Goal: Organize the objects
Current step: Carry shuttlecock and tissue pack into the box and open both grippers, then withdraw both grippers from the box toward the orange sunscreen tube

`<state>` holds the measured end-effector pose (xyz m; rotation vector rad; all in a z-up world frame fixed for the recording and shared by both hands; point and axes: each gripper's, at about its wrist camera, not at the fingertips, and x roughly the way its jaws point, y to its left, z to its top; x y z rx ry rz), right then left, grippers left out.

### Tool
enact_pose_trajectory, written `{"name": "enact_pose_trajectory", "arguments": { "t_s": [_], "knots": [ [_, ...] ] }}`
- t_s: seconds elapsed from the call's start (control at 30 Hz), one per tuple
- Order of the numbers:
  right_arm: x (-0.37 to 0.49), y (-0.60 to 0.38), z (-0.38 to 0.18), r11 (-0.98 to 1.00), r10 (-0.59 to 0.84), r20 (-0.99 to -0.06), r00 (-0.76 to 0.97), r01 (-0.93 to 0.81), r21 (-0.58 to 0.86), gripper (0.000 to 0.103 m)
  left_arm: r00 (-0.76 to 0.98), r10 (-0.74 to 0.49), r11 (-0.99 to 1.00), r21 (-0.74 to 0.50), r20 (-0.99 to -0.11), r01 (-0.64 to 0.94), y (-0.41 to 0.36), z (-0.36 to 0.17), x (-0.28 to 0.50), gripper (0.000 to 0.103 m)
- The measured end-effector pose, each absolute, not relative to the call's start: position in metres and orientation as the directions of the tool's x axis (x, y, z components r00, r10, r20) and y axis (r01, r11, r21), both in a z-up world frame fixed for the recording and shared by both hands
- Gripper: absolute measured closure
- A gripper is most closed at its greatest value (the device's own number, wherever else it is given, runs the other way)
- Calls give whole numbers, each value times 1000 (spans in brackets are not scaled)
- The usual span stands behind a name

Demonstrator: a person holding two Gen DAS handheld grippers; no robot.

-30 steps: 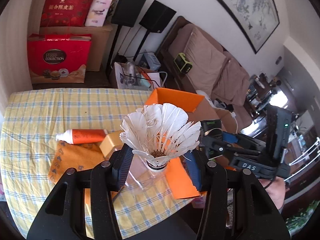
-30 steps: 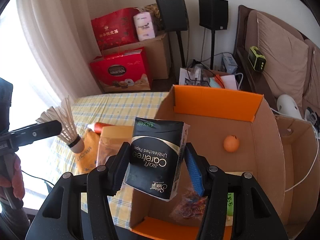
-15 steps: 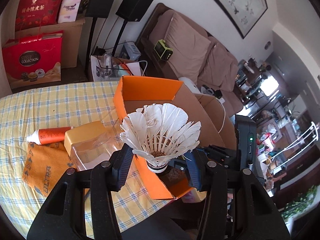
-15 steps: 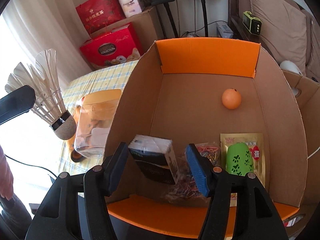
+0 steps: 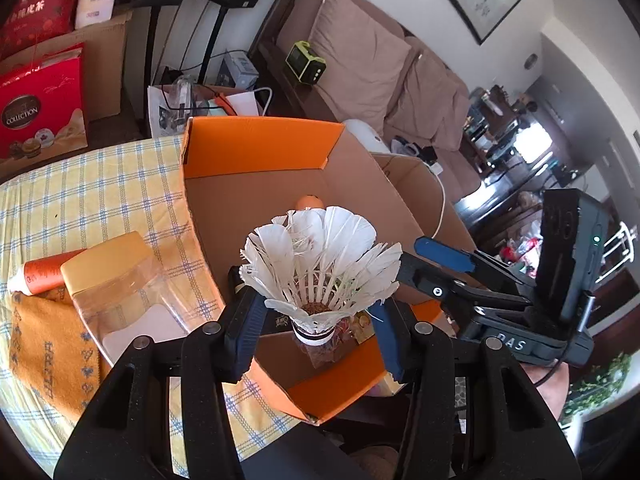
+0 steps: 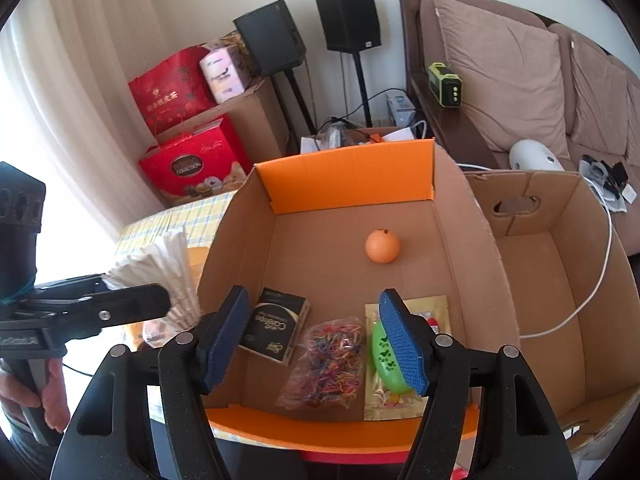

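Left wrist view: left gripper [image 5: 316,330] tilts downward over the near corner of the cardboard box [image 5: 256,184], clenched on a white feather shuttlecock [image 5: 320,264] by its cork base, feathers fanning up. Right gripper [image 5: 444,264] reaches in from the right, a hand [image 5: 548,384] under its handle.

Right wrist view: right gripper [image 6: 316,336] angles down above the box floor, jaws opening, nothing pressed between the blue pads. Black tissue pack [image 6: 276,328] lies flat on the floor just beyond the left pad, released. Beside it: a bag of coloured rubber bands [image 6: 328,360], a green item on a gold packet [image 6: 404,356], an orange ball [image 6: 382,246] farther back. Box sits on the checked tablecloth [image 5: 100,188].
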<state>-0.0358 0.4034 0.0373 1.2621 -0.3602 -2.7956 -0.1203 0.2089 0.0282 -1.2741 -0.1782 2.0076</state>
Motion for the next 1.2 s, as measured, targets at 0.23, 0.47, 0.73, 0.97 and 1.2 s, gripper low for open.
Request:
{"name": "enact_pose_trajectory", "arguments": {
  "t_s": [0.23, 0.47, 0.73, 0.97, 1.2],
  "knots": [
    [-33, 418, 30, -969, -125, -743, -658, -79, 234, 34, -205, 577, -752, -416, -791, -511, 249, 7, -140, 57],
    [-31, 425, 21, -968, -117, -755, -645, -97, 232, 34, -161, 524, -772, -386, -836, -506, 281, -14, -156, 56],
    [-32, 425, 16, -965, -124, -754, -645, -99, 244, 33, -149, 492, -790, -369, -858, -489, 290, -24, -158, 17],
    [-32, 424, 20, -965, -113, -744, -659, -106, 241, 30, -209, 552, -777, -407, -807, -480, 255, 2, -150, 3],
    [-36, 416, 21, -967, -108, -743, -660, -104, 233, 18, -305, 545, -804, -384, -781, -454, 210, 28, -146, 0]
  ]
}}
